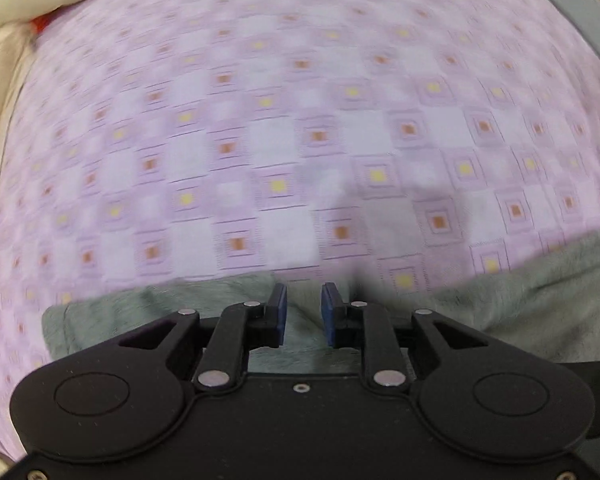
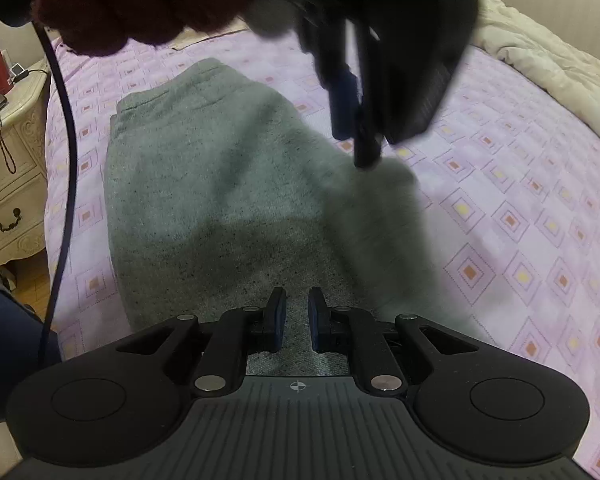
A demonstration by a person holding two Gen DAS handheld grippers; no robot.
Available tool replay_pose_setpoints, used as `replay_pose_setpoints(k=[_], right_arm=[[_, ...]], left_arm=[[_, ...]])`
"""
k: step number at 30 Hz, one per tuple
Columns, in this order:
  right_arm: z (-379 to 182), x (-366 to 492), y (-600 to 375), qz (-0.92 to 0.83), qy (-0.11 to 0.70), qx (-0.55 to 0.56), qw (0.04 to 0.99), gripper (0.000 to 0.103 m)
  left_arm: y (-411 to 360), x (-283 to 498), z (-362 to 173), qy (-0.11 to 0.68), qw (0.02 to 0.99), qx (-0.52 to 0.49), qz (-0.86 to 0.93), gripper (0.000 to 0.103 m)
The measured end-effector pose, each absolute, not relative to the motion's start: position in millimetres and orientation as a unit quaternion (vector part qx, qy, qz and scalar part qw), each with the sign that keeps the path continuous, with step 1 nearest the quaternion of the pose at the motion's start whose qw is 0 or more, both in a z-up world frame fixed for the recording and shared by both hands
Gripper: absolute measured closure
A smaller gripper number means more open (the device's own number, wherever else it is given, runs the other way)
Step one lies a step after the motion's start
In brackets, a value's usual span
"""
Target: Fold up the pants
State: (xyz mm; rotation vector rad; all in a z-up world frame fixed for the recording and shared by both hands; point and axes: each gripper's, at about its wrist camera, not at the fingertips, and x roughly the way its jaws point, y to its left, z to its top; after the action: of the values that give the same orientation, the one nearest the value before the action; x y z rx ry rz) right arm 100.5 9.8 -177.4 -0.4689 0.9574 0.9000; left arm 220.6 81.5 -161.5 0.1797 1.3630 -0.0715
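Between the left gripper's [image 1: 303, 304] slightly parted blue-padded fingers [image 1: 279, 312] nothing is held; right gripper [image 2: 297, 312] fingers stand narrowly apart, empty, above folded grey fleece pants [image 2: 204, 184] lying on the pink checked bedsheet [image 2: 520, 200].

Under your black, blue-padded right gripper [image 2: 297, 314] lie speckled grey pants [image 2: 220, 184], beyond them a lilac sheet [image 2: 520, 208] checked with yellow and orange squares, and far right a cream quilt [image 2: 548, 60].
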Motion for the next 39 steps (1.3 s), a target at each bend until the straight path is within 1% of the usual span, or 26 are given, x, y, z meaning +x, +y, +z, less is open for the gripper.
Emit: replay_pose_setpoints(k=[3, 6, 9, 12, 14, 16, 18, 20, 23, 27, 29, 31, 34, 39], right_arm=[[-179.6, 104.1, 8.7, 0.408, 0.446, -0.208, 0.769, 0.090], [-165.2, 109.4, -1.9, 0.401, 0.440, -0.176, 0.784, 0.090], [-148.8, 131.1, -16.2, 0.374, 0.438, -0.120, 0.809, 0.090], [-139.4, 161.4, -26.4, 0.343, 0.431, -0.082, 0.831, 0.089], [-139.8, 184.9, -26.4, 0.338, 0.437, -0.063, 0.831, 0.087], [-145.2, 206.4, -21.2, 0.345, 0.451, -0.048, 0.822, 0.076], [-153.7, 225.1, -12.5, 0.361, 0.466, -0.039, 0.807, 0.075], [-163.1, 238.4, -1.0, 0.370, 0.488, -0.046, 0.789, 0.074], [-169.2, 230.2, 9.7, 0.380, 0.525, -0.053, 0.759, 0.075], [-164.8, 179.2, 21.2, 0.436, 0.532, -0.090, 0.720, 0.074], [-167.3, 161.8, 23.1, 0.440, 0.532, -0.108, 0.715, 0.074], [-168.0, 162.9, 22.1, 0.421, 0.537, -0.092, 0.725, 0.075], [-163.9, 182.9, 13.2, 0.386, 0.543, -0.034, 0.745, 0.075], [-168.6, 218.4, 11.0, 0.361, 0.563, 0.021, 0.743, 0.074]], left_arm=[[67.6, 226.3, -169.1, 0.642, 0.758, 0.108, -0.046, 0.069], [63.1, 223.0, -169.7, 0.641, 0.757, 0.123, -0.044, 0.067], [80.4, 223.5, -174.7, 0.640, 0.761, 0.109, -0.019, 0.067], [105.4, 216.4, -187.1, 0.662, 0.745, 0.080, 0.016, 0.067], [121.8, 207.0, -202.7, 0.685, 0.725, 0.065, 0.030, 0.068], [131.9, 192.1, -220.0, 0.704, 0.707, 0.066, 0.028, 0.067], [132.0, 177.1, -219.6, 0.683, 0.725, 0.084, 0.009, 0.066], [128.1, 170.6, -218.7, 0.680, 0.726, 0.102, 0.003, 0.066], [127.8, 164.1, -219.7, 0.672, 0.733, 0.102, 0.006, 0.066], [137.3, 163.3, -219.5, 0.669, 0.739, 0.072, 0.013, 0.067], [142.3, 164.4, -220.5, 0.669, 0.741, 0.058, 0.010, 0.068], [147.8, 164.6, -219.7, 0.669, 0.742, 0.047, 0.008, 0.068], [154.1, 159.0, -215.3, 0.667, 0.744, 0.040, 0.005, 0.067], [157.0, 152.4, -212.0, 0.661, 0.749, 0.044, 0.001, 0.067]])
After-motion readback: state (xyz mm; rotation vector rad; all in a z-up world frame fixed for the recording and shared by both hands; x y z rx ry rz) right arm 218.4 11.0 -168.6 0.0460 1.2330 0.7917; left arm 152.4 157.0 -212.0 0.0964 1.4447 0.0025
